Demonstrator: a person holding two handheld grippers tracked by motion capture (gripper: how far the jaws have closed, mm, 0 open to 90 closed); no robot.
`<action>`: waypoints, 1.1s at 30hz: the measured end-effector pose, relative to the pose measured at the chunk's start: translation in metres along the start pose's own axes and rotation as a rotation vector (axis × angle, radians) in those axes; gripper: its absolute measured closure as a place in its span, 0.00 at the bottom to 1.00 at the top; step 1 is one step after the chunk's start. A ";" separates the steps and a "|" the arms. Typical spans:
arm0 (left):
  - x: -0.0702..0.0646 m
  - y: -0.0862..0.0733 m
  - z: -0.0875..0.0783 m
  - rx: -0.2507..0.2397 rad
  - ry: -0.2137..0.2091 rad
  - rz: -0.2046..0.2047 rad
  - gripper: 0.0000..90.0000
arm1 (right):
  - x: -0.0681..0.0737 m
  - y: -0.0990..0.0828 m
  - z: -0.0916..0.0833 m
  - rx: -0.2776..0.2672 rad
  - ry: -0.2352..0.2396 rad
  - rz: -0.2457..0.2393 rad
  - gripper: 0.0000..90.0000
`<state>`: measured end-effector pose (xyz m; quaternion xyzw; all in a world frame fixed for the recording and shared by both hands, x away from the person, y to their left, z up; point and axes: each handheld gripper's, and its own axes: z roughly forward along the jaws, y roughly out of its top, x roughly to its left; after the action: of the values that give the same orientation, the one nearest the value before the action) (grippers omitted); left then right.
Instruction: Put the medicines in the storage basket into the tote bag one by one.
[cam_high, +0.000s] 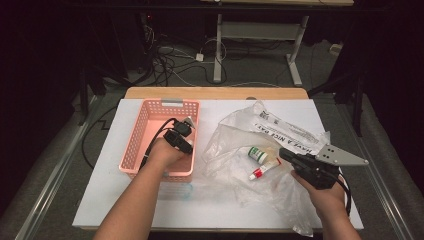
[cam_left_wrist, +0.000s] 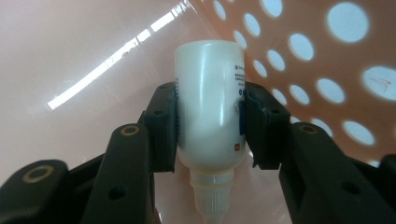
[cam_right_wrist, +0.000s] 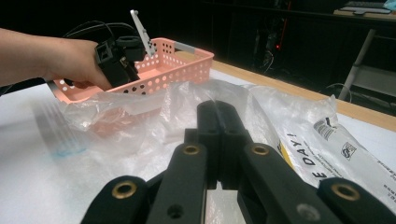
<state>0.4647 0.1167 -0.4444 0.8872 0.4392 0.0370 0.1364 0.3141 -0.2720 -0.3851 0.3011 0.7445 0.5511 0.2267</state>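
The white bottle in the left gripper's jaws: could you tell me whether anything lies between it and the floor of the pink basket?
Nothing visible does. The white bottle sits between the left gripper pads, inside the pink basket, whose smooth floor beyond looks bare.

pink basket (cam_high: 135, 150) w/ round holes, white bottle (cam_left_wrist: 208, 107), black left gripper (cam_left_wrist: 208, 126), poss. blue label print

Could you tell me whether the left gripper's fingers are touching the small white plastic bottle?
Touching: the left gripper view shows both fingers pressed against the white bottle's sides.
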 end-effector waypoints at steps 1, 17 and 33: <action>0.000 0.000 0.000 -0.001 0.002 0.001 0.64 | 0.000 0.000 0.000 0.000 0.000 0.000 1.00; 0.002 -0.017 -0.029 -0.178 -0.030 -0.039 0.64 | 0.000 0.000 -0.001 -0.005 -0.003 0.003 1.00; -0.006 -0.051 -0.061 -0.415 -0.056 -0.027 0.64 | 0.000 0.000 -0.001 -0.009 -0.002 -0.003 1.00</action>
<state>0.4102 0.1544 -0.3992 0.8346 0.4302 0.1002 0.3291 0.3133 -0.2724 -0.3850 0.2993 0.7425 0.5536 0.2296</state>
